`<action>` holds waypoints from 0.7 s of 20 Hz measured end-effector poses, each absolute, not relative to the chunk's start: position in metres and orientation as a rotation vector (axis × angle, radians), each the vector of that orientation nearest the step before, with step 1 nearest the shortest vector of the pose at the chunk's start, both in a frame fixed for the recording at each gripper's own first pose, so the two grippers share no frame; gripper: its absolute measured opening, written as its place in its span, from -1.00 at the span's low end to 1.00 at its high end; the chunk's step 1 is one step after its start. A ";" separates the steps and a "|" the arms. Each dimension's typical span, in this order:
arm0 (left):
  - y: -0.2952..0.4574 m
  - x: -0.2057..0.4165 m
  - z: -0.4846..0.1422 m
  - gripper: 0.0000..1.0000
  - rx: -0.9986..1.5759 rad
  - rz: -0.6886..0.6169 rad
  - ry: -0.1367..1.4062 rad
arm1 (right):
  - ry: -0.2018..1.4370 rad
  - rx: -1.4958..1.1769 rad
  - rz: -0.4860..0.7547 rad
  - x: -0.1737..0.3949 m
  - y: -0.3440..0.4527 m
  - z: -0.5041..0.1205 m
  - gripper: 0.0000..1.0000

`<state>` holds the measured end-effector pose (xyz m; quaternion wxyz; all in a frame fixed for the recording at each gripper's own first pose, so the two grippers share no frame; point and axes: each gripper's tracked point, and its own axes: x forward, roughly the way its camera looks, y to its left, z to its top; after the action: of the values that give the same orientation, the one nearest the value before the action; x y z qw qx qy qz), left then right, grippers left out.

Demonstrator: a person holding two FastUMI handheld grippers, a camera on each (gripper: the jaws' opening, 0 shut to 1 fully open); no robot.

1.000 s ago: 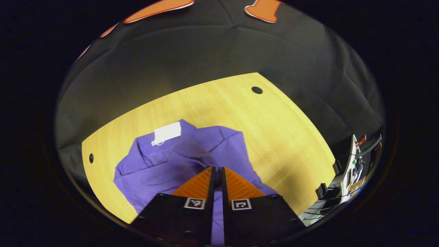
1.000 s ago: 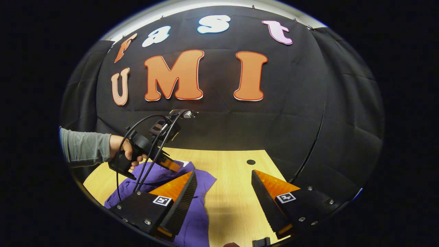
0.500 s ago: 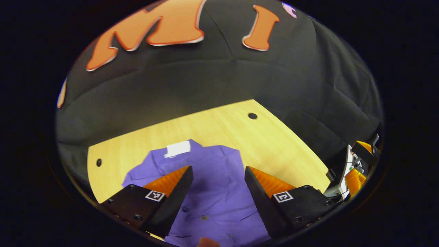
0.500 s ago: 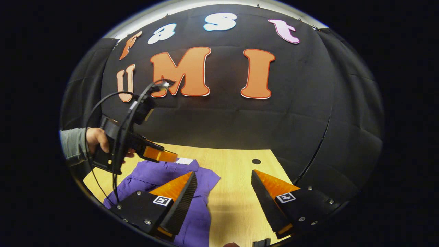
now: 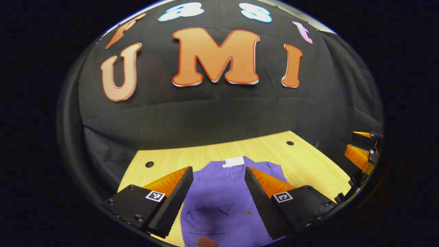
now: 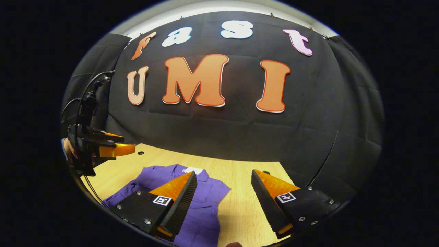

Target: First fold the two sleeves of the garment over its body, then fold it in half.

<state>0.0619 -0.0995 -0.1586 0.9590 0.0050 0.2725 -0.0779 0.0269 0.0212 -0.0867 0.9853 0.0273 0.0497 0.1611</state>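
left gripper (image 5: 217,192) fingers spread, holding nothing, above purple garment (image 5: 226,202), right gripper (image 6: 223,197) fingers apart, empty, garment flat on wooden table (image 5: 308,164), long axis running away toward wall, collar end far, white neck label (image 5: 234,162), writing unreadable

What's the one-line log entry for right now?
left gripper: open, above garment | right gripper: open, holding nothing | garment: flat on table, sleeves folded in | half-fold: not done

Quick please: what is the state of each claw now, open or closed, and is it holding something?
Left claw: open, holding nothing, above the purple button-up cloth garment.
Right claw: open, holding nothing.
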 end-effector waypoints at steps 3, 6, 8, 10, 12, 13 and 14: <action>-0.062 0.040 -0.136 0.96 0.033 -0.081 0.430 | 0.052 0.032 0.310 0.020 0.026 -0.079 0.89; -0.032 0.006 -0.120 0.95 0.048 -0.009 0.376 | 0.098 0.029 0.327 0.008 0.032 -0.092 0.89; -0.027 -0.019 -0.125 0.94 0.047 0.023 0.360 | 0.143 0.008 0.326 0.000 0.031 -0.106 0.89; -0.023 -0.040 -0.138 0.93 0.055 0.043 0.396 | 0.198 -0.009 0.328 -0.009 0.029 -0.124 0.89; -0.019 -0.062 -0.164 0.94 0.067 0.045 0.480 | 0.271 -0.018 0.342 -0.020 0.029 -0.145 0.89; -0.018 -0.074 -0.178 0.94 0.069 0.046 0.531 | 0.306 -0.016 0.352 -0.026 0.029 -0.155 0.89; -0.018 -0.084 -0.193 0.94 0.066 0.039 0.582 | 0.350 -0.014 0.364 -0.033 0.029 -0.166 0.90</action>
<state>-0.0837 -0.0177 -0.1930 0.9573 0.0324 0.2868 0.0193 -0.0327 0.0294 -0.1663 0.9683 -0.0068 0.1734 0.1799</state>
